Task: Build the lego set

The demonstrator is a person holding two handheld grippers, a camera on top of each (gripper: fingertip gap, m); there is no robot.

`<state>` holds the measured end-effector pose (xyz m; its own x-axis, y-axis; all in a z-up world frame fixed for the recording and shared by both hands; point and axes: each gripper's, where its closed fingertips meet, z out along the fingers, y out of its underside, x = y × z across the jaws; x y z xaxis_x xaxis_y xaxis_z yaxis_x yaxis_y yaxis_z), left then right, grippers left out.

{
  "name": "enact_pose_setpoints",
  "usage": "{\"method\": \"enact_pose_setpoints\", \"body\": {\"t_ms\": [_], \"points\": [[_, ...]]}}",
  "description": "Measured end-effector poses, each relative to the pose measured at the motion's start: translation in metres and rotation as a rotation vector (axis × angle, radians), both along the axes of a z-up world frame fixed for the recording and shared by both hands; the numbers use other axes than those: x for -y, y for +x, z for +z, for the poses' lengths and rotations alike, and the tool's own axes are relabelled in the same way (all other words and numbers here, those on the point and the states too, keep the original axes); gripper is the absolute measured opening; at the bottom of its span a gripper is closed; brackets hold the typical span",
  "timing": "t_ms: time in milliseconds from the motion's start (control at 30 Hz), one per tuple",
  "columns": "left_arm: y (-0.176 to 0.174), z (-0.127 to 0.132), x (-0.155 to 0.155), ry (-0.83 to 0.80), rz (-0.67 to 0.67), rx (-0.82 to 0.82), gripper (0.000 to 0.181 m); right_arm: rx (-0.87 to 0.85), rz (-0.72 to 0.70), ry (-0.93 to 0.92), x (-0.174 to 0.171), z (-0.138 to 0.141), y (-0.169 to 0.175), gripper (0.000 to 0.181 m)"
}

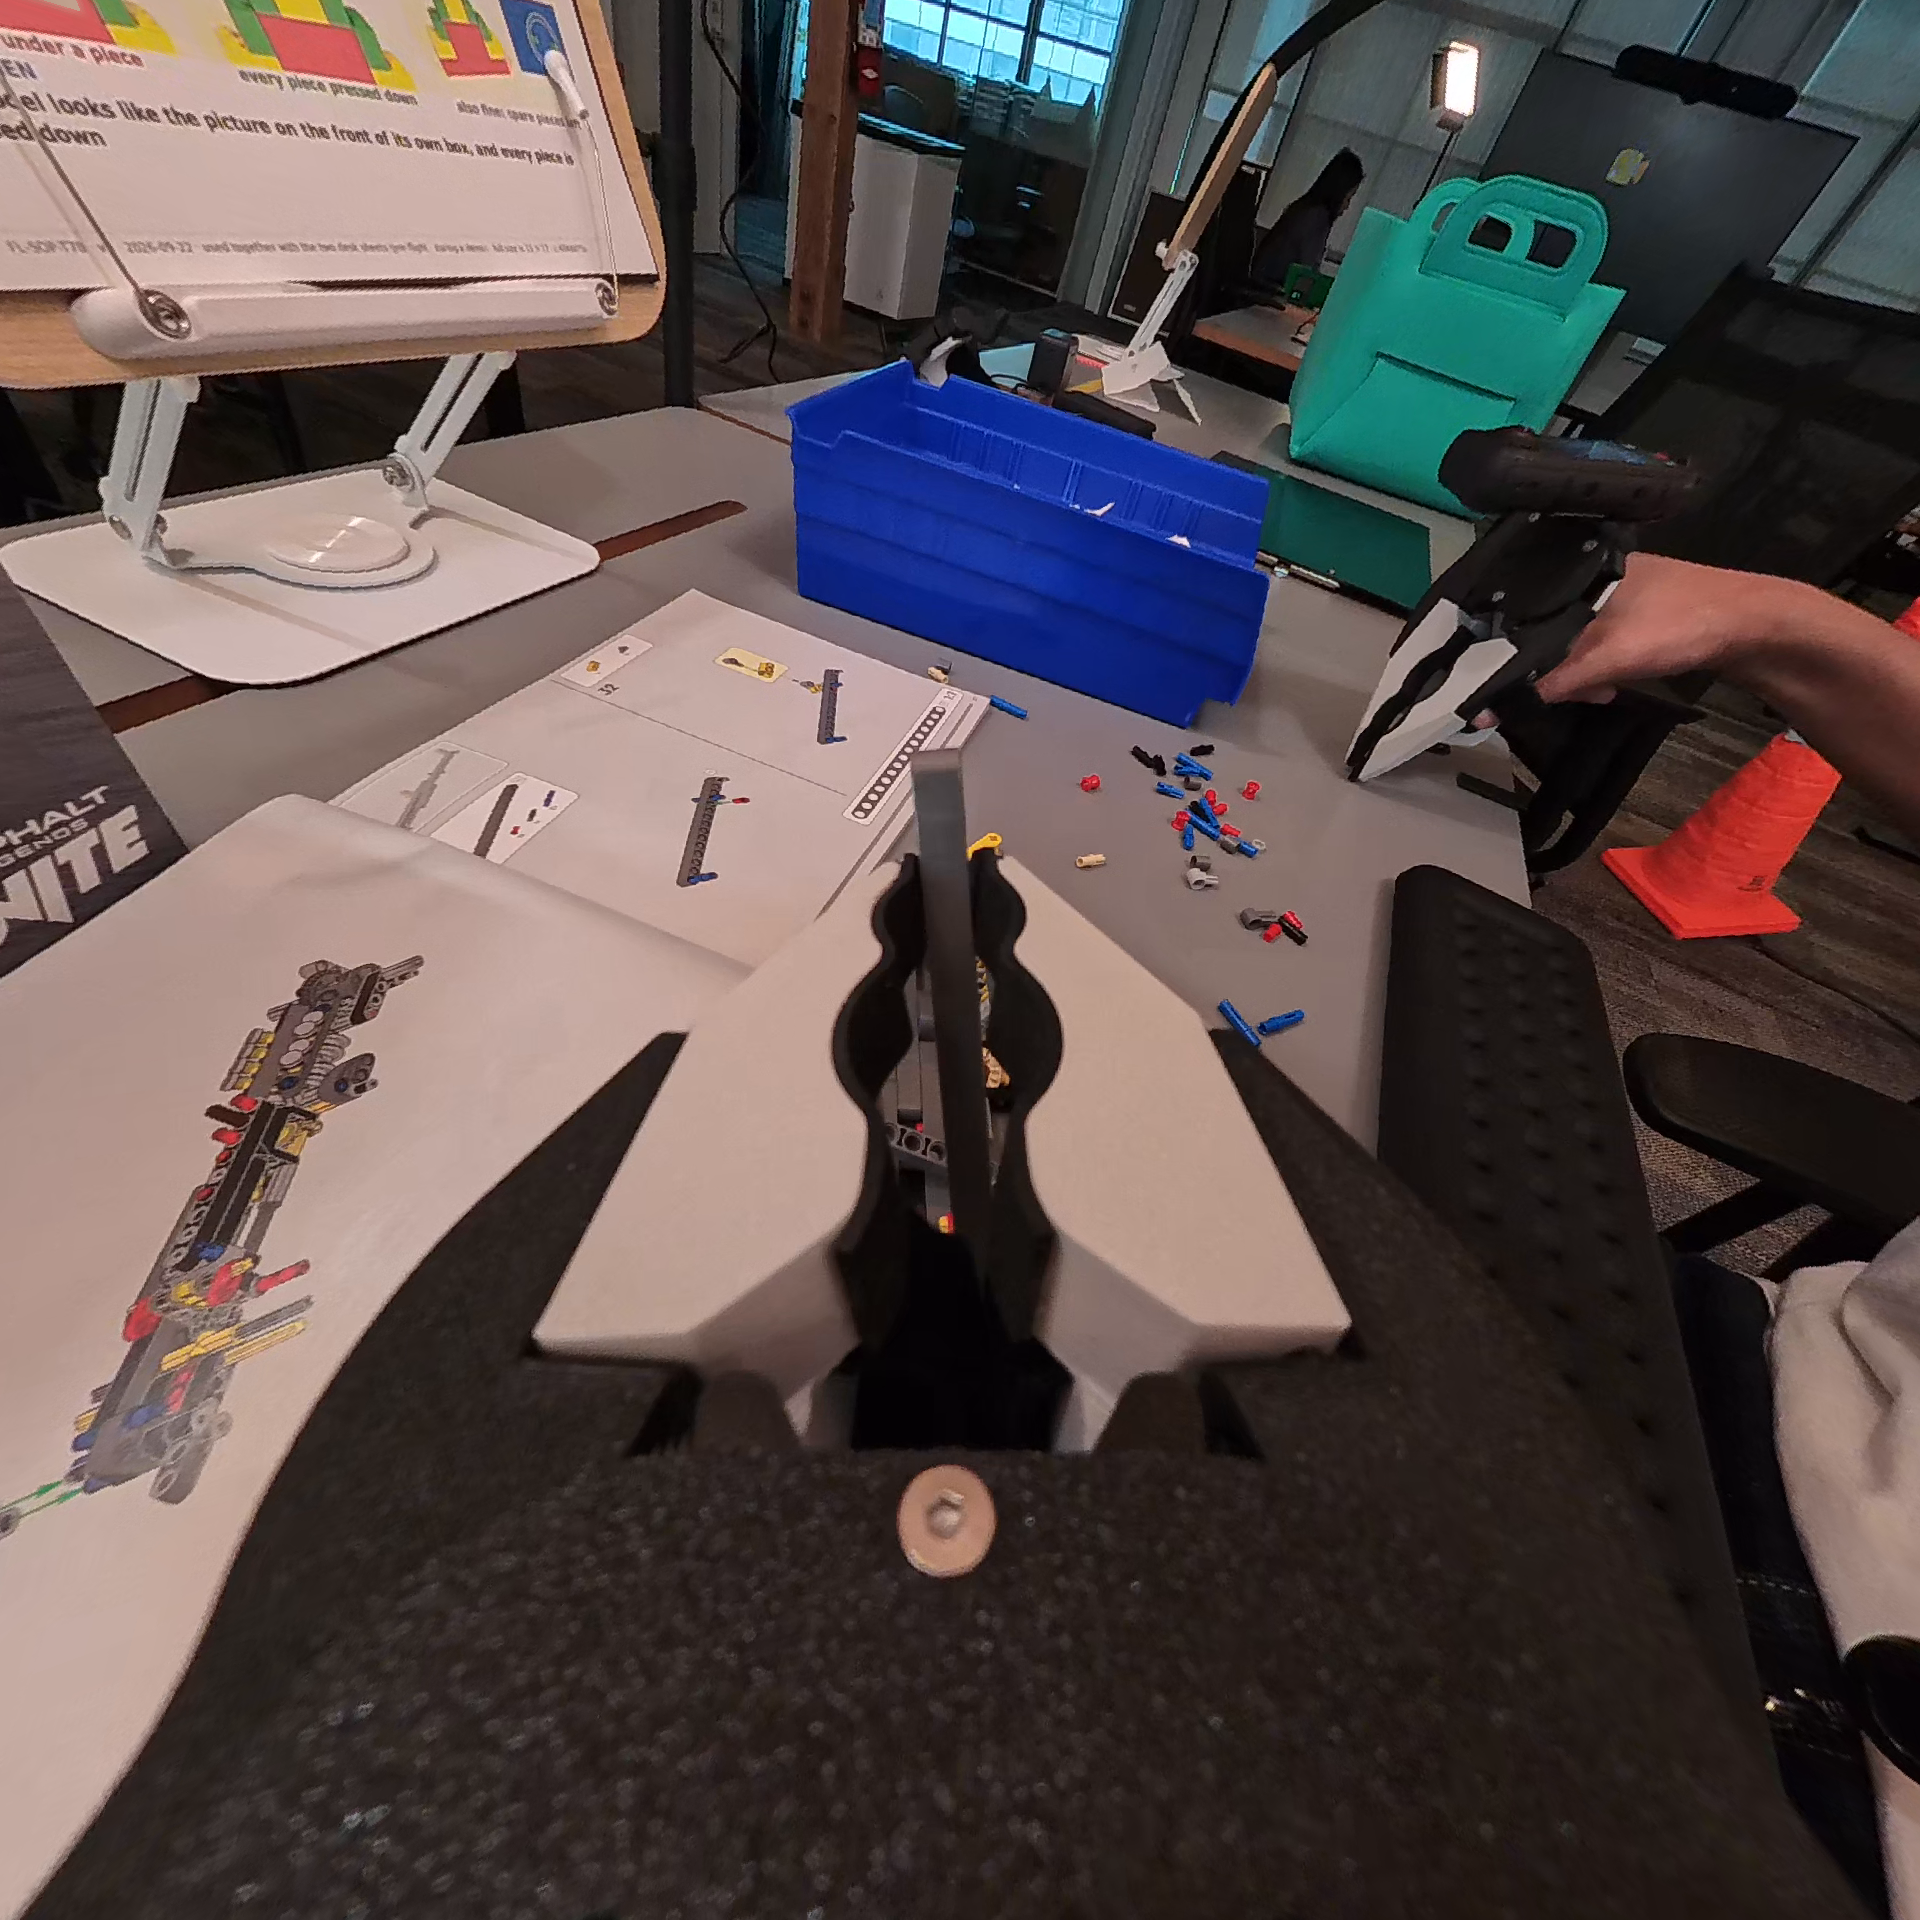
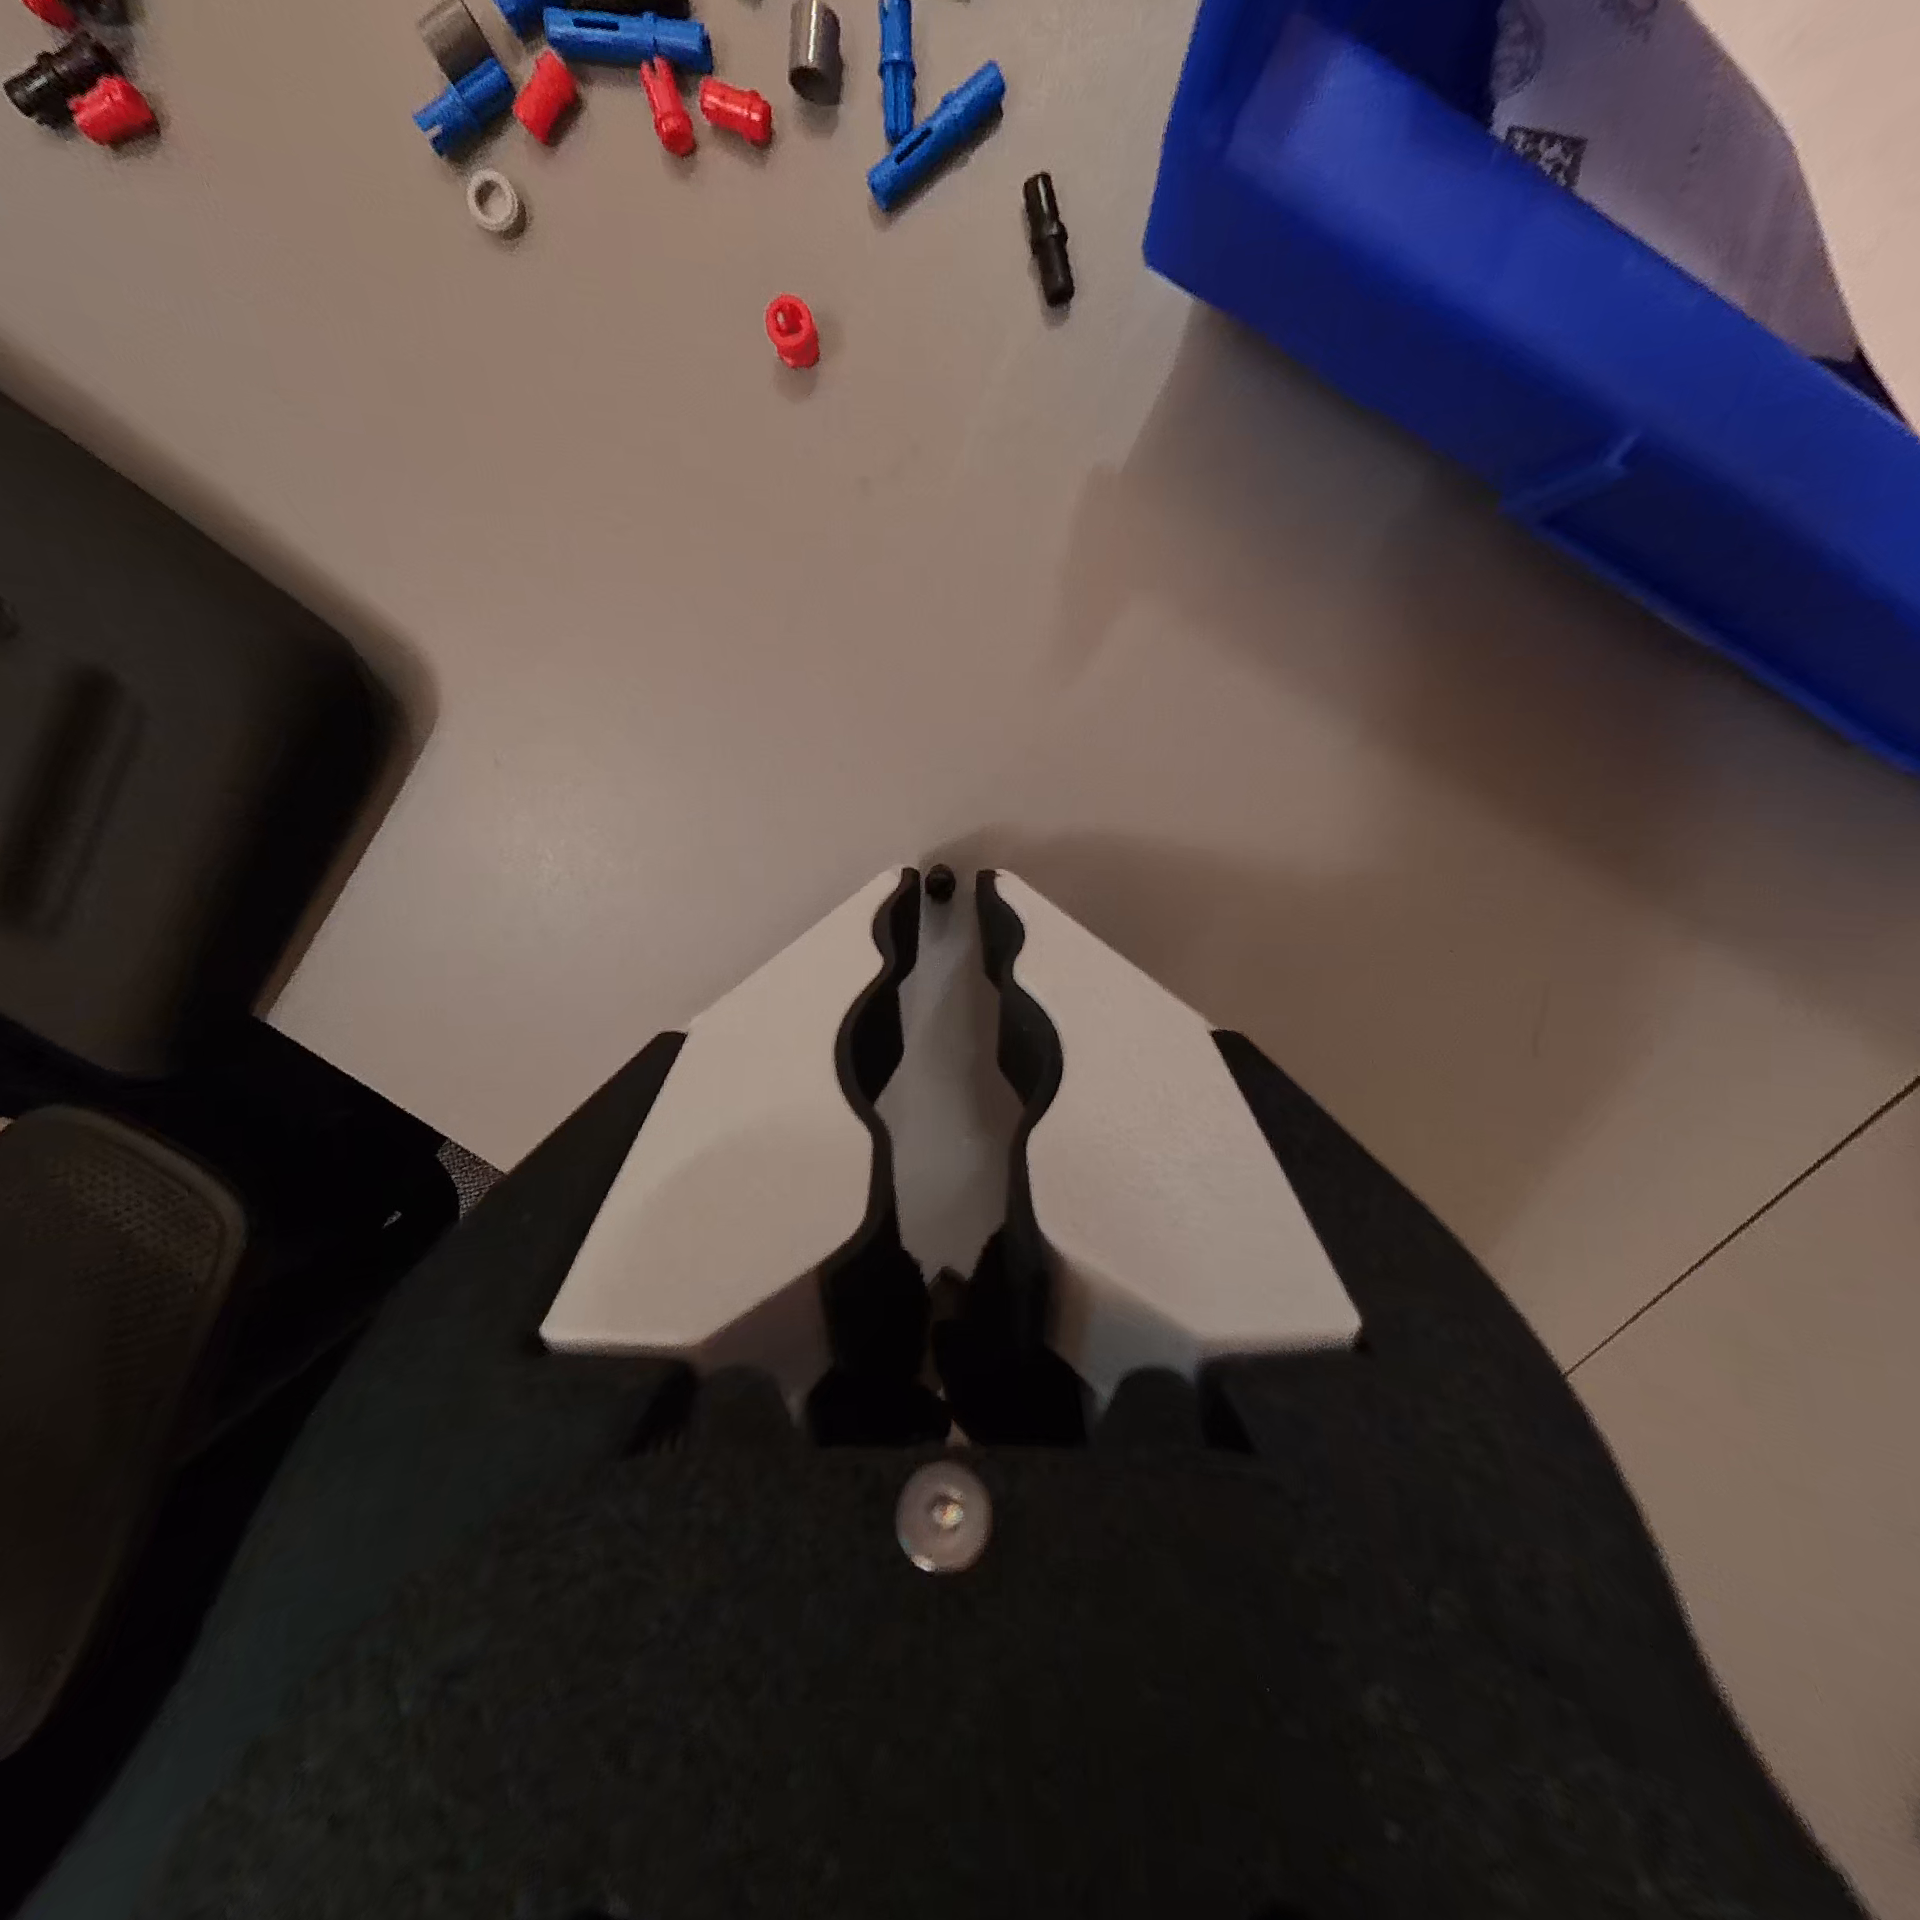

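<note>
**Two grippers, one beam, one pin**

The left gripper (image 1: 948, 883) has its jaws clenched on a long dark grey beam (image 1: 948, 935), which stands edge-on between them and juts past the tips. More lego, grey with yellow bits, sits behind the jaws, mostly hidden, so its shape cannot be made out.

The right gripper (image 2: 948, 881) points down at the grey surface (image 2: 727, 582). A small black pin (image 2: 939, 883) sits at its tips against the left jaw; a slit shows on the other side, so whether the jaws actually grip it cannot be told. In the left wrist view this gripper (image 1: 1382, 758) is held by a hand (image 1: 1652, 634) at the surface's far right edge.

Loose pieces (image 1: 1205, 821) lie scattered on the surface: blue, red, black, grey and tan pins and bushes, too many and too small to count surely. Nearest the right gripper are one red bush (image 2: 793, 330) and one black pin (image 2: 1047, 239).

One blue bin (image 1: 1029, 540) stands behind them, with white paper inside, partly cut off. One instruction booklet (image 1: 665, 769) lies open, showing printed build steps. One stand (image 1: 312, 312) holds a printed sheet, cropped at the top.
</note>
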<state>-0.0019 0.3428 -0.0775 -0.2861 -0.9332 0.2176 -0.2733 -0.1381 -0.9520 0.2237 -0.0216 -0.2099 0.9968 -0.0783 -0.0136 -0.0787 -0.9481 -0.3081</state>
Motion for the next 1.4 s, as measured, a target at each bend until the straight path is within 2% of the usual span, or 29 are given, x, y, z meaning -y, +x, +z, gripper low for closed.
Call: {"method": "enact_pose_setpoints", "body": {"t_ms": [333, 433, 533, 667, 733, 800, 933, 1000, 1133, 1400], "points": [[0.001, -0.002, 0.001, 0.003, -0.003, -0.006, 0.007, 0.003, 0.015, -0.004, -0.001, 0.0, -0.001, 0.005], [0.001, -0.002, 0.002, 0.0, -0.005, -0.005, 0.007, 0.011, 0.042, 0.059, -0.014, 0.01, -0.006, 0.005], [0.002, -0.001, 0.005, -0.005, -0.009, 0.005, 0.007, 0.084, 0.127, 0.28, -0.067, 0.051, -0.033, 0.004], [0.006, -0.001, 0.013, -0.057, -0.026, 0.028, 0.007, 0.291, 0.326, 0.675, -0.186, 0.116, -0.126, 0.004], [0.008, -0.001, 0.016, -0.073, -0.024, 0.046, 0.007, 0.324, 0.299, 0.9, -0.24, 0.144, -0.169, 0.004], [0.01, 0.0, 0.02, -0.069, -0.019, 0.068, 0.007, 0.257, 0.213, 1.11, -0.28, 0.166, -0.202, 0.004], [0.013, -0.004, 0.027, -0.068, -0.006, 0.068, 0.007, 0.396, 0.128, 1.186, -0.321, 0.171, -0.207, 0.004], [0.014, -0.005, 0.028, -0.085, -0.002, 0.06, 0.006, 0.355, 0.159, 1.134, -0.332, 0.159, -0.215, 0.004], [0.015, -0.006, 0.031, -0.092, -0.001, 0.051, 0.007, 0.297, 0.139, 1.138, -0.337, 0.154, -0.217, 0.004], [0.017, -0.011, 0.035, -0.049, 0.01, 0.041, 0.007, 0.354, 0.141, 1.15, -0.34, 0.152, -0.219, 0.003]]}}
